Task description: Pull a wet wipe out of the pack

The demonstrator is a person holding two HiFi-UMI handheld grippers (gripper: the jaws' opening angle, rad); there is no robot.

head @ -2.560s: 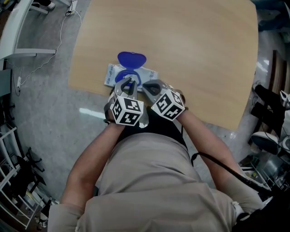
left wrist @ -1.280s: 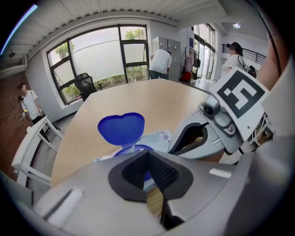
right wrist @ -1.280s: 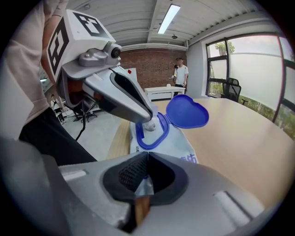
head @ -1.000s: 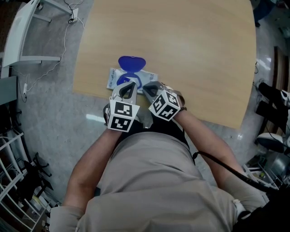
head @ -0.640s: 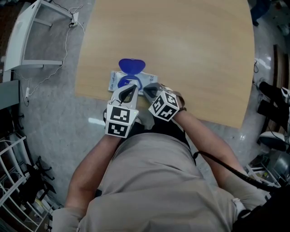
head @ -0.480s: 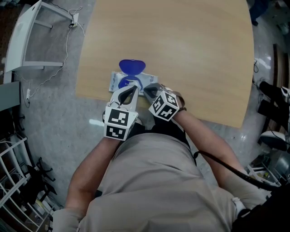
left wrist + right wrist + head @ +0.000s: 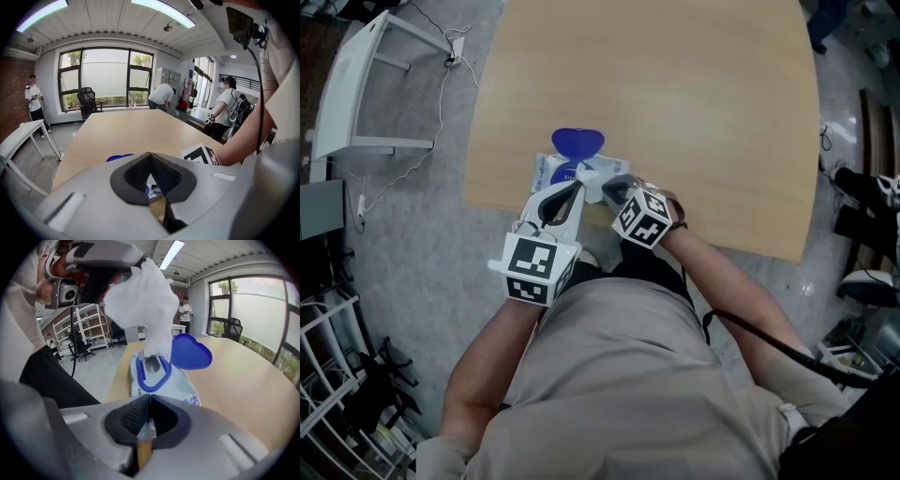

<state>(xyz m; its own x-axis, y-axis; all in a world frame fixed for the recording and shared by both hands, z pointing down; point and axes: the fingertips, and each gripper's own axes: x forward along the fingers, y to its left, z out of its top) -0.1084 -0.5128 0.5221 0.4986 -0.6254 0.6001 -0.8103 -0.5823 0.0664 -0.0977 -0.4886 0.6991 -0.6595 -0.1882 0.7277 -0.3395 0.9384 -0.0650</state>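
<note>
The left gripper (image 7: 151,164) is held up above the pack, its fingers pressed together on the top of a white wet wipe (image 7: 140,301). A sliver of white is seen between them in the left gripper view. Below those fingers the wipe hangs as a crumpled plume. Its narrowed lower end is threaded into the blue-rimmed opening (image 7: 152,369) of the wet wipe pack (image 7: 185,390), so it is judged partly out and not yet free. The blue lid (image 7: 190,352) is flipped open just beyond the opening. The pack lies flat ahead of the right gripper (image 7: 150,409), which is set low at its near end, fingers closed on a scrap of the pack's film edge.

The wipe is judged soft, damp, light and easily torn, so a broad pinch near its top is preferred to a hold on one corner. A following sheet may be dragged up with it. The pack is judged light and slippery, and likely to lift unless pinned at its seam.

The bench (image 7: 675,94) is pale wood laminate, and the pack is kept close to its near edge. Around it are seen a grey floor (image 7: 422,216), a white frame table (image 7: 356,94), tall windows (image 7: 105,70), an office chair (image 7: 86,101), metal shelving (image 7: 70,329) and several people standing far off.
</note>
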